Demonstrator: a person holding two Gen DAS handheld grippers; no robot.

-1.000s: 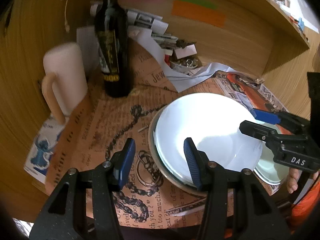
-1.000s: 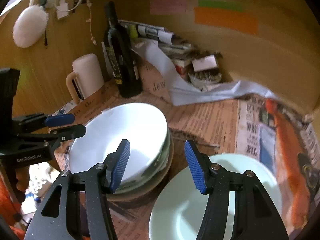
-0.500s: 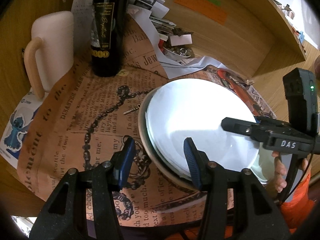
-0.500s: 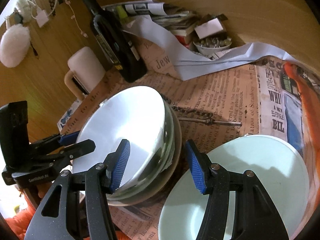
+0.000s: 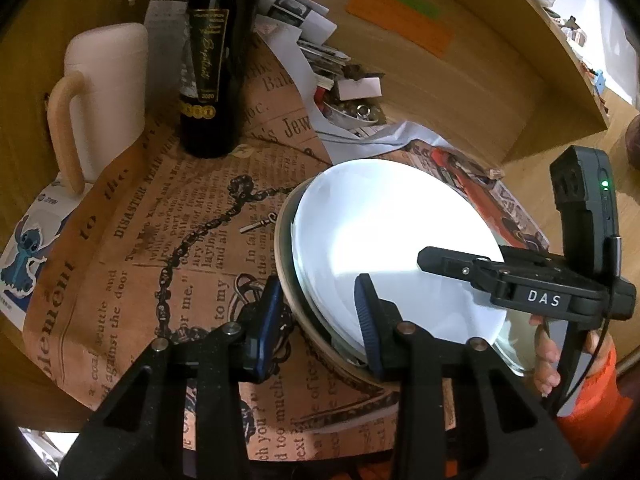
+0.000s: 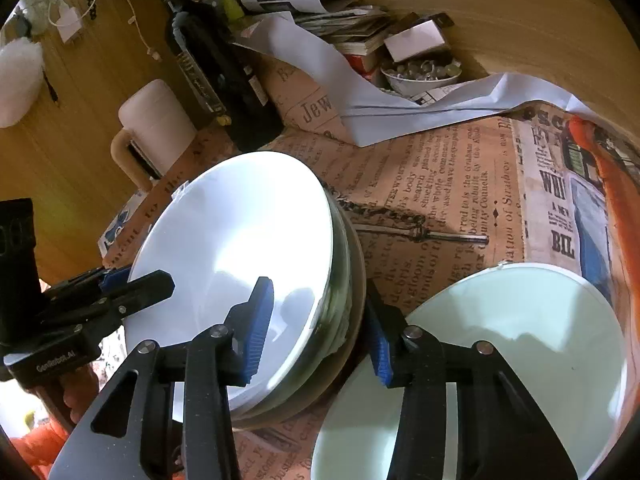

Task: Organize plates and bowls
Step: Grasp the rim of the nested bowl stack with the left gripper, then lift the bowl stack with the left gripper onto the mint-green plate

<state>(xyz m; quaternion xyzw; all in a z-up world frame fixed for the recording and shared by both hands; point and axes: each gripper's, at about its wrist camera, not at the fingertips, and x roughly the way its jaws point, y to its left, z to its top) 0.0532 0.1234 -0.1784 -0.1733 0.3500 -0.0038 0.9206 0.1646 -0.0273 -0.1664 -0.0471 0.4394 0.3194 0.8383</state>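
From my left camera I saw the left tool (image 5: 316, 312) straddling the near rim of the stack (image 5: 384, 248), its jaws closing, one pad outside the rim and one over the top white plate; I could not tell whether they pressed yet. The right tool (image 5: 460, 260) reached in from 3 o'clock, carried by a hand (image 5: 548, 364) in an orange sleeve.

Only the right camera showed the second plate (image 6: 520, 340), pale green, lying alone at 5 o'clock just beside the stack (image 6: 240, 248). There the right tool (image 6: 320, 328) straddled the stack's right rim, jaws closing too, and the left tool (image 6: 132, 284) came in from 9 o'clock.

Behind the stack stood a dark bottle (image 5: 216, 60) at 11 o'clock and a cream mug (image 5: 100, 100) at 10 o'clock. A small bowl (image 6: 420, 76) of trinkets, folded papers (image 6: 340, 20) and a white sheet (image 6: 400, 108) crowded 12 o'clock.

The surface (image 5: 60, 380) was wood, covered with printed newspaper-style wrap (image 5: 140, 260), inside a wooden alcove carrying orange and green notes (image 5: 400, 24).
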